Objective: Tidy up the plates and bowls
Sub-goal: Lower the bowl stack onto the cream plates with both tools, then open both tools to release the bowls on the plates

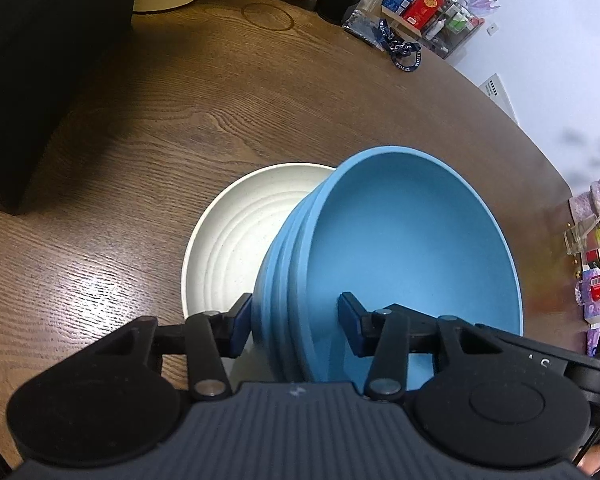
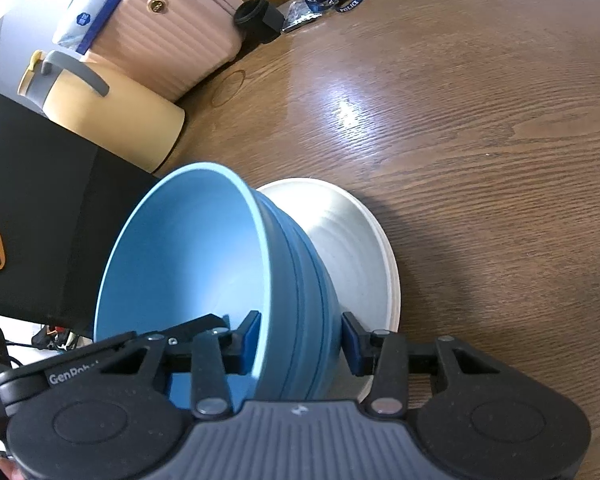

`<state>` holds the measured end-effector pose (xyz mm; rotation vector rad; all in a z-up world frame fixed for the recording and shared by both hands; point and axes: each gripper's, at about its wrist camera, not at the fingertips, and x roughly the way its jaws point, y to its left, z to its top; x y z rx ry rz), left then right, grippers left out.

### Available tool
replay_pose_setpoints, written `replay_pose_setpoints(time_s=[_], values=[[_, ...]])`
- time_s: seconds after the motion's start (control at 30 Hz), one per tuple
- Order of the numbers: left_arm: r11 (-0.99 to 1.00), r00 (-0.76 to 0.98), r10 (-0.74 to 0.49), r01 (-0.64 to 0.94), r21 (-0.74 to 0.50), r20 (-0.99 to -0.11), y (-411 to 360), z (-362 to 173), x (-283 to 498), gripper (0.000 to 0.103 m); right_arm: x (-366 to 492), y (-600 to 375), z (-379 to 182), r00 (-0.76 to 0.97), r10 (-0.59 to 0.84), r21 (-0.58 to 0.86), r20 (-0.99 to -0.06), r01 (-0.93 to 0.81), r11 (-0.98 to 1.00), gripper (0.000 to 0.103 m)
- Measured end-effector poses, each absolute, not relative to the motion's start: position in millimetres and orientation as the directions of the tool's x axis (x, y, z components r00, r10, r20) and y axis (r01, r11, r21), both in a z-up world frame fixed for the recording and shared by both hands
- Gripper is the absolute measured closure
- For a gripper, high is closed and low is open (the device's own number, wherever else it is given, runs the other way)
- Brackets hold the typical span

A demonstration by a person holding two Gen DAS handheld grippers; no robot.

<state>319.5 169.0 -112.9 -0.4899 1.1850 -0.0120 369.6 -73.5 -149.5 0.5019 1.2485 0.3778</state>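
A blue ribbed bowl (image 1: 404, 252) is over a cream-white plate (image 1: 236, 240) on the wooden table. My left gripper (image 1: 294, 326) straddles the bowl's near wall, one finger outside and one inside, and grips it. In the right wrist view the same blue bowl (image 2: 188, 264) sits over the white plate (image 2: 356, 240). My right gripper (image 2: 300, 340) straddles the opposite wall, one pad inside and one outside, and grips it. Both views show the bowl tilted. Whether its base touches the plate is hidden.
A black box (image 2: 40, 216) stands close to the bowl on one side, with a yellow flask (image 2: 108, 112) and a pink ribbed case (image 2: 180, 28) behind it. A blue lanyard (image 1: 404, 52) lies far across the table (image 2: 480, 140). Cluttered shelves (image 1: 432, 0) stand beyond the table's edge.
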Motion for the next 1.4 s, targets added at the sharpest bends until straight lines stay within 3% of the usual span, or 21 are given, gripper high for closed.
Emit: replay_pose_setpoints(time_s=[0.23,0.37,0.5,0.57,0.77,0.83,0.97,1.03,1.4], values=[[0.897,0.387,-0.259,-0.242,-0.369,-0.885,169,-113,320,0.057,369,-74,-150,0.278,0.531,0.552,-0.8,-0.005,0.834,0.062],[0.901,0.392,-0.247,-0.245,-0.359,-0.886,169,-112,319,0.051,369,-74,-149,0.28,0.536,0.554,-0.796,-0.018,0.832,0.059],[0.907,0.427,-0.22,-0.241,-0.345,-0.877,172,-104,315,0.041,369,-72,-140,0.302,0.54,0.553,-0.785,-0.05,0.832,0.044],[0.913,0.449,-0.203,-0.235,-0.334,-0.87,172,-99,312,0.032,369,-72,-137,0.314,0.528,0.538,-0.789,-0.061,0.841,0.043],[0.913,0.473,-0.181,-0.246,-0.326,-0.863,179,-92,307,0.018,366,-76,-129,0.338,0.514,0.526,-0.788,-0.063,0.848,0.032],[0.914,0.486,-0.175,-0.244,-0.325,-0.857,181,-89,305,0.013,363,-78,-125,0.353,0.51,0.521,-0.785,-0.07,0.851,0.018],[0.923,0.521,-0.166,-0.217,-0.319,-0.837,183,-80,300,0.001,355,-80,-112,0.395,0.51,0.52,-0.765,-0.089,0.849,0.009],[0.928,0.547,-0.161,-0.199,-0.314,-0.822,183,-75,297,0.0,350,-81,-105,0.418,0.499,0.507,-0.759,-0.102,0.856,0.0],[0.946,0.649,-0.144,-0.133,-0.297,-0.747,172,-45,270,0.0,313,-81,-63,0.513,0.428,0.393,-0.745,-0.181,0.901,0.0]])
